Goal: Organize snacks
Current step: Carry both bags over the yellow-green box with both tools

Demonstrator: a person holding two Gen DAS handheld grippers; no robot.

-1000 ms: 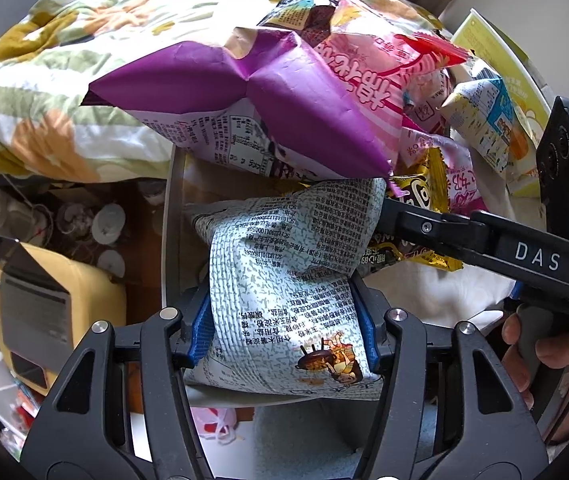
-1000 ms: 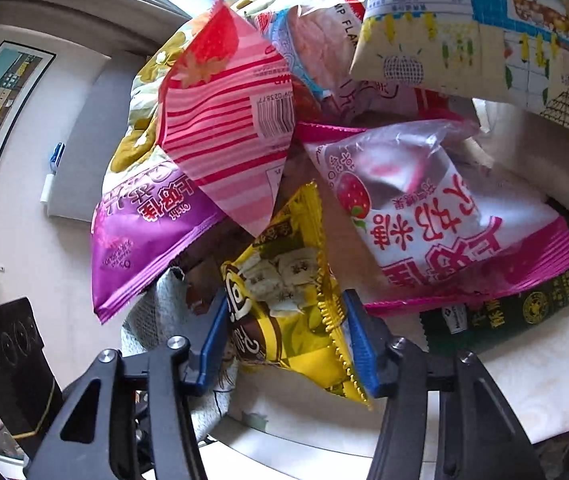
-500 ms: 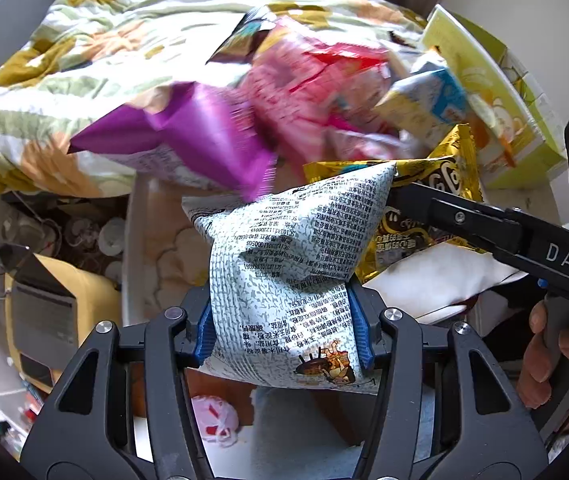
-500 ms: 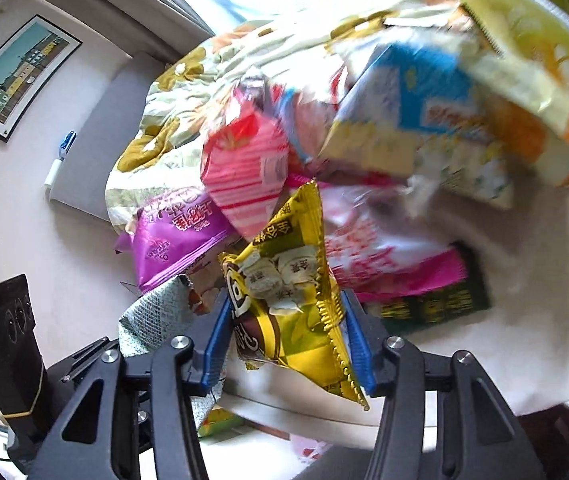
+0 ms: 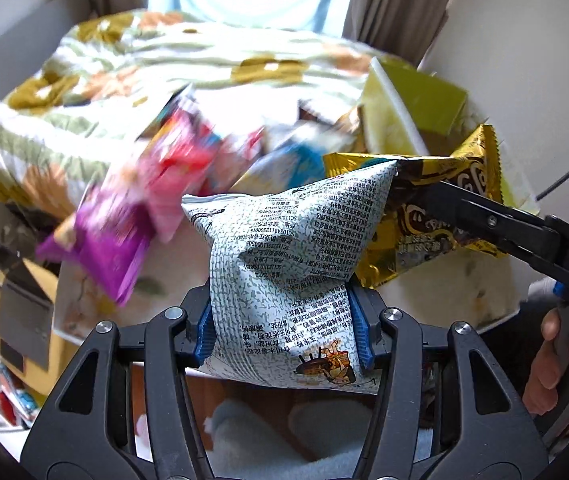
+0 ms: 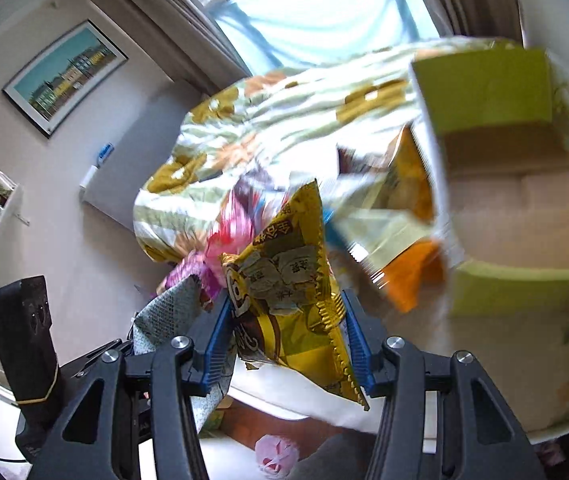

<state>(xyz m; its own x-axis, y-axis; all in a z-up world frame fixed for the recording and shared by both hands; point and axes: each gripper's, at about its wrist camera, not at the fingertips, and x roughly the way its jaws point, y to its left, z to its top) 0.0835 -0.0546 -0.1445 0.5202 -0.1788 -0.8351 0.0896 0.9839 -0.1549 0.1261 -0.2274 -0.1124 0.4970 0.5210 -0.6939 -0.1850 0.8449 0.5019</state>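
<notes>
My left gripper (image 5: 284, 326) is shut on a grey-white speckled snack bag (image 5: 288, 264) with black print, held above the table edge. My right gripper (image 6: 286, 338) is shut on a yellow-gold snack bag (image 6: 288, 280); that bag also shows in the left wrist view (image 5: 444, 216), right of the grey bag. The grey bag shows at lower left in the right wrist view (image 6: 172, 316). A blurred pile of snack bags, purple (image 5: 112, 236), pink and red (image 5: 172, 176), blue and white (image 5: 288, 160), lies on the white table (image 5: 476, 292).
An open yellow-green cardboard box (image 6: 524, 200) stands on the table at the right, its inside brown; it shows in the left wrist view (image 5: 412, 112). A floral quilt (image 5: 164, 64) lies behind the table. A cardboard box with a laptop (image 5: 24, 312) sits on the floor at left.
Both grippers have risen and pulled back from the pile with their bags. The pile now sits farther off, and the open box has come into the right wrist view.
</notes>
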